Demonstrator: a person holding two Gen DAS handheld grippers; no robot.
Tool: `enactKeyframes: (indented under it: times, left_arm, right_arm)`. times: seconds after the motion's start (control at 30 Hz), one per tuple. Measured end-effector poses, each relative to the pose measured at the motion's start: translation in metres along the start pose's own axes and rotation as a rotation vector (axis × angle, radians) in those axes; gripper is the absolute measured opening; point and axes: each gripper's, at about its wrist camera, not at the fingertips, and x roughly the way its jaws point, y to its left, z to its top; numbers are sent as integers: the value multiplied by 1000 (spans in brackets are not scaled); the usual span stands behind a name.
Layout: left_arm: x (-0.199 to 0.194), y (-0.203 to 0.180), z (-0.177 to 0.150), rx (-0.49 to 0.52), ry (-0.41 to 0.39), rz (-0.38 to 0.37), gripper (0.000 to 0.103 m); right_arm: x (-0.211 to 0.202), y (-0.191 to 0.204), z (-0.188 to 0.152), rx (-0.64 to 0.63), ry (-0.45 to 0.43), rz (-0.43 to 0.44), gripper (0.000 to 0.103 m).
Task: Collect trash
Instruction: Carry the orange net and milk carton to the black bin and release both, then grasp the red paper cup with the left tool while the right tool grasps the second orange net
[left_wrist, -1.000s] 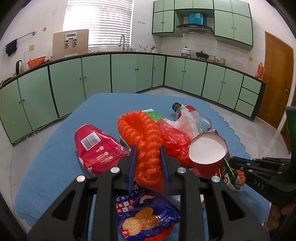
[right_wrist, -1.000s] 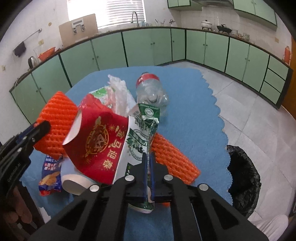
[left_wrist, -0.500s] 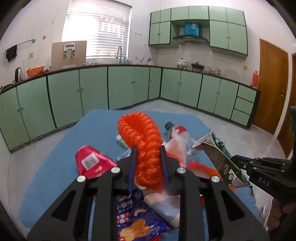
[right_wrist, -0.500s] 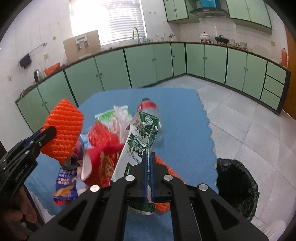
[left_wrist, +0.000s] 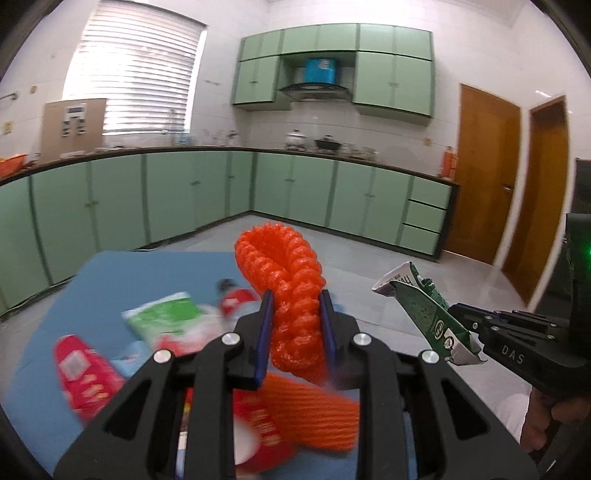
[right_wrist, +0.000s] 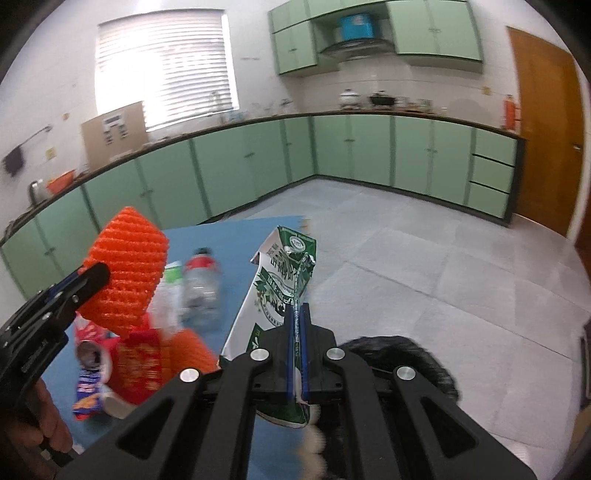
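My left gripper (left_wrist: 295, 325) is shut on an orange foam net sleeve (left_wrist: 284, 273) and holds it up above the blue table (left_wrist: 110, 269). It also shows at the left of the right wrist view (right_wrist: 125, 269). My right gripper (right_wrist: 297, 343) is shut on a flattened green and white milk carton (right_wrist: 280, 291), held up off the table; the carton shows at the right of the left wrist view (left_wrist: 424, 310). A black trash bag (right_wrist: 402, 354) sits on the floor under the right gripper, partly hidden.
On the table lie a plastic bottle with a red label (right_wrist: 201, 284), a red paper cup (right_wrist: 136, 365), a second orange foam sleeve (left_wrist: 314, 417), a red snack bag (left_wrist: 85, 373), a green wrapper (left_wrist: 166, 317) and a blue snack bag (right_wrist: 86, 395). Green cabinets line the walls.
Both grippers have risen and tilted up, carrying the foam sleeve and the carton off the pile. The red cup has dropped off the carton onto the table. The trash bag now lies under the right gripper.
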Motion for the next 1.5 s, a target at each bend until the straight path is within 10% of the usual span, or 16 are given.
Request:
enactKeyframes:
  times: [0.57,0.7,1.03,1.1,1.5]
  left_arm:
    - [115,-110,-45,45,138,-256,33]
    - [129,-117,-52,72,163,-259,51]
    - [118,-96,-47,63,160,-198,57]
    - [111,-88,-46,56,155,-175,59]
    - [47,-25,-29,47,93,-6,72]
  right_arm:
    - [7,-116,-16,133,33,-199,3]
    - [12,-127,-23,154,46,-201,3]
    - [34,-135,-35,187,98,-188,5]
    - [36,-135,-36,191,98,-198,29]
    - [18,-84,-28,133,12,-162,76]
